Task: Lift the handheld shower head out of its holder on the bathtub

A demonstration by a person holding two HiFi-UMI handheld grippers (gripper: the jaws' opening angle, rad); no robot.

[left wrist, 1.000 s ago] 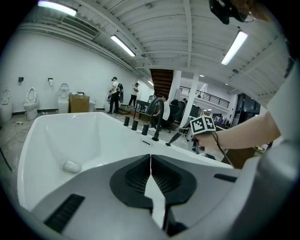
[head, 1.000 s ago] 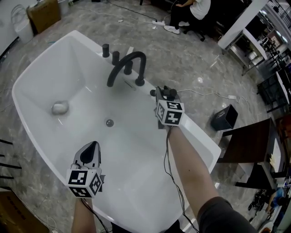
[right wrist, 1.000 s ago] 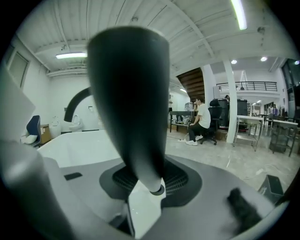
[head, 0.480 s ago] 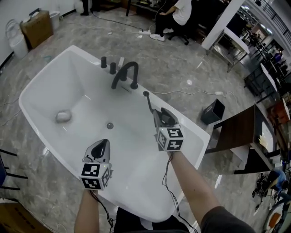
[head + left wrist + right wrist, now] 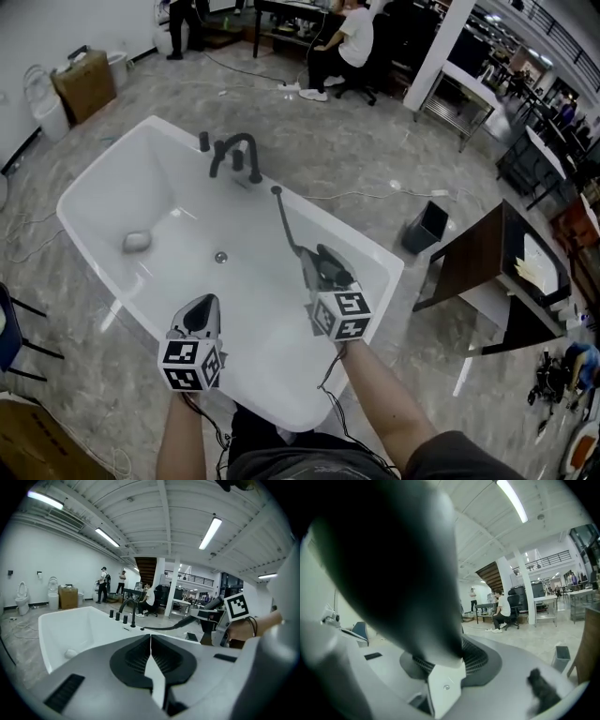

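Observation:
The black handheld shower head [image 5: 328, 264] is clamped in my right gripper [image 5: 323, 266], held above the near right rim of the white bathtub [image 5: 103, 187]. Its black hose [image 5: 285, 225] runs from the gripper back to the holder hole [image 5: 276, 190] on the rim, beside the black arched faucet [image 5: 234, 150]. In the right gripper view the shower head [image 5: 393, 564] is a dark blurred mass across the jaws. My left gripper [image 5: 201, 311] hovers over the tub's near end, shut and empty; its closed jaws [image 5: 150, 641] point at the faucet [image 5: 129, 612] and the hose [image 5: 164, 627].
A grey round object [image 5: 137, 241] and the drain [image 5: 221, 256] lie in the tub. A black bin [image 5: 424, 226] and a dark table [image 5: 502, 272] stand to the right, a cardboard box [image 5: 84, 80] at far left. A person [image 5: 342, 42] sits at the back.
My right gripper has drawn back from the holder and risen with the shower head, pulling the hose out after it. The left gripper has drawn back and risen too.

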